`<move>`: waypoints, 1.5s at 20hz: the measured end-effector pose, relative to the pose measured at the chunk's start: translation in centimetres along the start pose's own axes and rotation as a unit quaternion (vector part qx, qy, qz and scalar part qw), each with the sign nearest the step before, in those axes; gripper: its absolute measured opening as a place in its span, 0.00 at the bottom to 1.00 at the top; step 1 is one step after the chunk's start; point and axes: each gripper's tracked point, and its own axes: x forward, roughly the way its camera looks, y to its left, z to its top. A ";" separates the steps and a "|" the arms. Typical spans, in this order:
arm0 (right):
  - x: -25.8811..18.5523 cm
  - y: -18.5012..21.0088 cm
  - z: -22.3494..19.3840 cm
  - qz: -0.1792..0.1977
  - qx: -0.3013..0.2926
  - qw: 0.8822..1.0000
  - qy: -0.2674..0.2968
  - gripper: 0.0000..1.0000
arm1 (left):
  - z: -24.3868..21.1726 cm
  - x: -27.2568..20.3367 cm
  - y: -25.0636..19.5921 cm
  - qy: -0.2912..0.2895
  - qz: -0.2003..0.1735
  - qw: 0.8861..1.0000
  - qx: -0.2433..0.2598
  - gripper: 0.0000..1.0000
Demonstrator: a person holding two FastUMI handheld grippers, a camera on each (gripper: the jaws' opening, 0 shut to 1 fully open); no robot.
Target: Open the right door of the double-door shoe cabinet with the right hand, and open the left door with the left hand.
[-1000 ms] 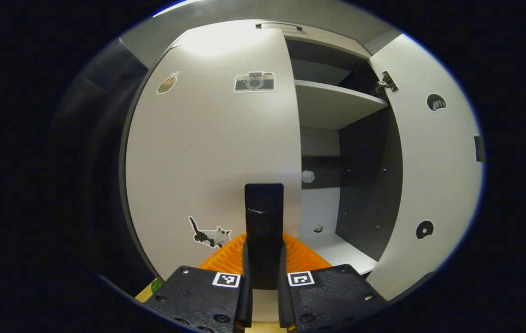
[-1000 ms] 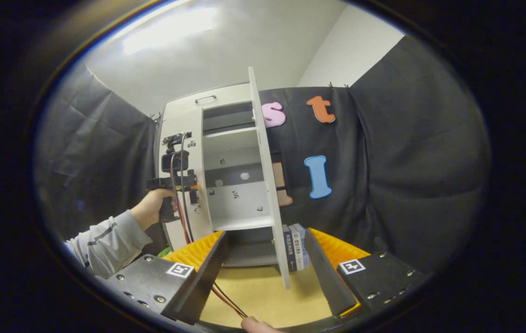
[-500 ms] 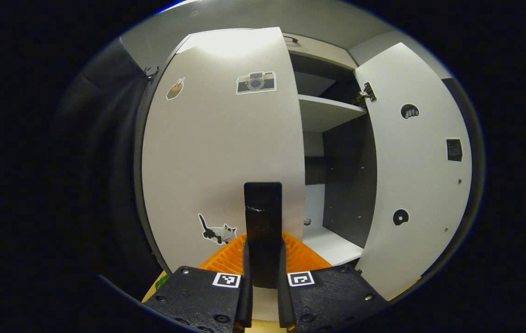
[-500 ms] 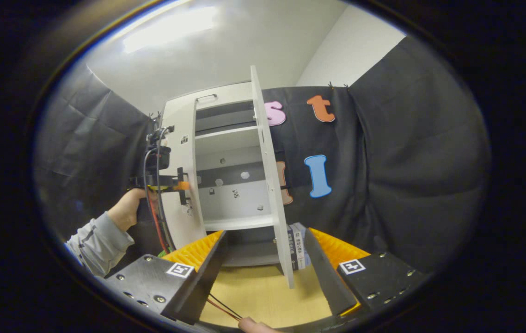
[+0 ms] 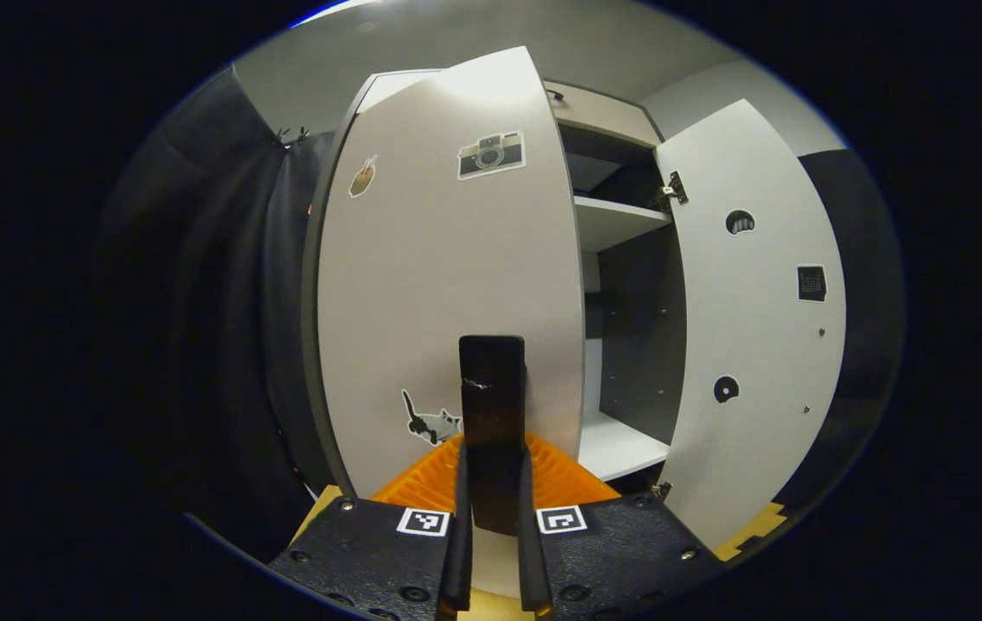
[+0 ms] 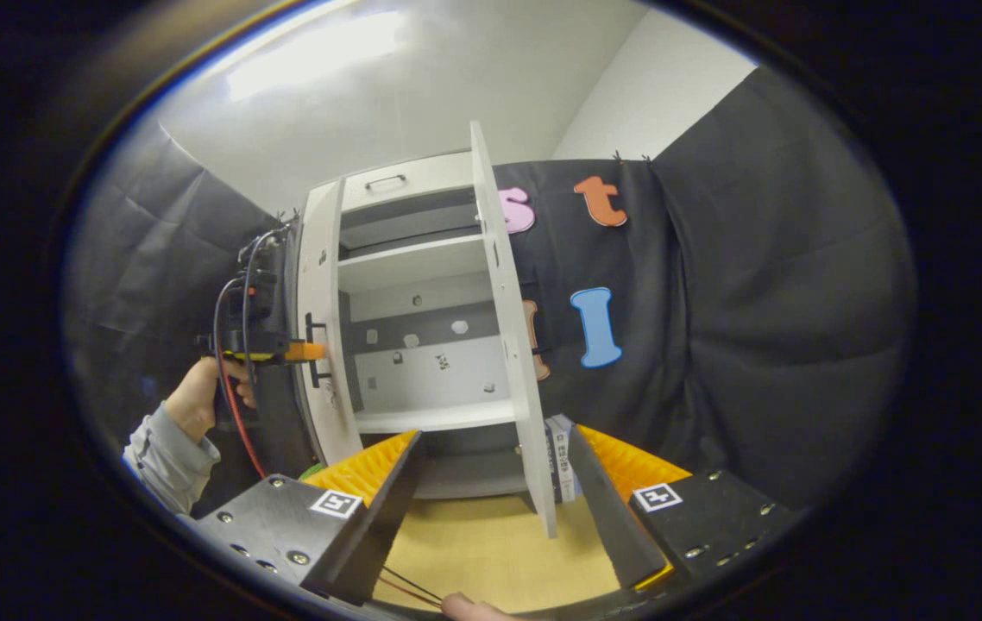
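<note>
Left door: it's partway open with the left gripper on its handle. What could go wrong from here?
1. The left gripper is clamped on the slim handle of the left door; a pull off the hinge arc could slip the fingers off.
2. The black cloth hangs close behind that door, so swinging wider may snag or push it.
3. The right door stands open edge-on between the open right gripper fingers; drifting sideways could knock it.

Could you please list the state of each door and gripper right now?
Right door: wide open, released.
Left door: partly open, handle gripped.
Left gripper: shut on the left door's handle.
Right gripper: open, holding nothing.
Shelves: look empty.
</note>
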 end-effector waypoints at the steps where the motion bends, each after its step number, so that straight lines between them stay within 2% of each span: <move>1: 0.0 -0.3 0.0 -0.002 -0.006 1.000 0.000 0.98 | 0.0 -0.7 0.4 -0.002 0.000 1.000 0.000 0.23; 2: -0.1 -0.5 0.0 -0.007 -0.011 1.000 0.002 0.99 | -0.1 -0.8 0.5 -0.003 0.001 1.000 0.002 0.23; 3: -0.2 -0.5 0.0 -0.009 -0.013 1.000 0.002 0.94 | -0.1 -1.2 0.7 -0.004 0.003 1.000 0.005 0.23; 5: -0.1 -0.3 0.0 -0.002 -0.008 1.000 0.002 0.94 | -0.2 -2.1 1.3 -0.007 0.005 1.000 0.011 0.22; 6: -0.1 -0.2 -0.1 0.002 -0.006 1.000 0.003 0.98 | -0.2 -2.7 2.0 -0.008 0.008 1.000 0.011 0.22; 9: -0.1 -0.2 -0.1 0.003 -0.004 1.000 0.001 0.98 | -0.1 -5.0 4.4 -0.008 0.008 1.000 0.007 0.22; 15: -0.1 0.0 -0.1 0.017 -0.009 1.000 0.003 0.98 | 0.1 -6.3 6.6 -0.018 0.020 1.000 0.010 0.19; 16: 0.0 0.0 -0.1 0.020 -0.012 1.000 0.004 0.94 | 0.0 -6.5 7.1 -0.020 0.025 0.999 0.010 0.19; 17: 0.0 0.0 -0.2 0.024 -0.013 1.000 0.005 0.94 | 0.0 -6.7 7.5 -0.021 0.028 0.999 0.009 0.17; 18: 0.0 0.1 -0.2 0.028 -0.015 0.999 0.006 0.98 | 0.1 -6.9 8.0 -0.021 0.030 0.999 0.008 0.17; 20: 0.0 0.2 -0.3 0.034 -0.018 0.999 0.009 0.98 | 0.0 -7.4 8.8 -0.019 0.032 0.999 0.007 0.16; 21: 0.1 0.2 -0.3 0.036 -0.018 0.999 0.010 0.94 | -0.1 -7.6 9.4 -0.018 0.031 0.999 0.005 0.14; 22: 0.0 0.3 -0.3 0.037 -0.019 0.999 0.011 0.94 | 0.0 -7.8 9.9 -0.018 0.032 0.999 0.001 0.13; 23: 0.1 0.3 -0.4 0.039 -0.020 0.999 0.012 0.99 | -0.1 -8.0 10.5 -0.017 0.036 0.999 -0.001 0.11; 25: 0.1 0.4 -0.5 0.041 -0.019 0.999 0.013 0.98 | -0.2 -8.4 12.2 -0.018 0.052 0.998 0.000 0.09; 26: 0.0 0.5 -0.5 0.043 -0.019 0.999 0.014 0.94 | -0.2 -8.4 13.2 -0.019 0.065 0.998 0.004 0.08; 27: 0.0 0.5 -0.6 0.045 -0.021 0.999 0.016 0.94 | -0.2 -8.7 14.2 -0.021 0.076 0.997 0.008 0.07; 29: 0.1 0.6 -0.7 0.050 -0.023 0.998 0.018 0.94 | -0.3 -9.0 16.3 -0.023 0.091 0.996 0.011 0.00; 30: 0.0 0.6 -0.7 0.053 -0.025 0.998 0.018 0.98 | -0.3 -9.0 16.7 -0.023 0.083 0.996 0.006 0.00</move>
